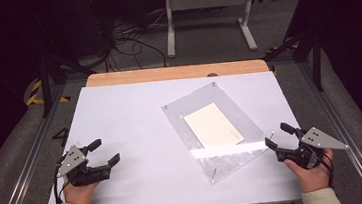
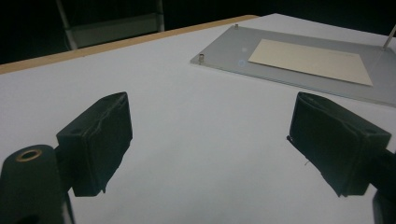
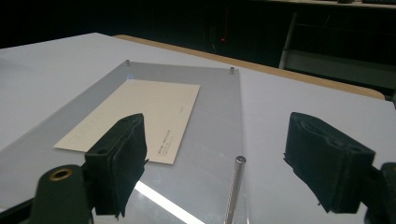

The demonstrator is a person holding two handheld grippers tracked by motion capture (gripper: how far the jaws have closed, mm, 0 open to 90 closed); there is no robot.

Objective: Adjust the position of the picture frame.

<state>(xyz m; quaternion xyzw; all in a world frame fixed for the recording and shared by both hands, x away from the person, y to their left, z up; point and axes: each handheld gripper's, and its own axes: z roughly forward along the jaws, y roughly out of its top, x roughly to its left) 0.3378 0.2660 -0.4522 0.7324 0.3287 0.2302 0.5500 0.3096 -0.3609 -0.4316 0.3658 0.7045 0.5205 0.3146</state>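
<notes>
**Card under a clear sheet, both grippers open at the near corners**

So there's a cream card [image 1: 213,125] lying flat in the middle of a clear plastic sheet [image 1: 239,154], which sits at an angle on the right half of the white table [image 1: 125,122]. Small metal pins stand at the sheet's corners, and one pin [image 3: 233,189] pokes up right in front of the right gripper. The right gripper [image 1: 279,137] is held just off the sheet's near right edge, jaws spread wide, nothing between them. The left gripper [image 1: 104,151] is over bare table at the near left, well apart from the sheet, jaws also spread and empty. A wooden strip [image 1: 176,73] runs along the table's far edge.
</notes>
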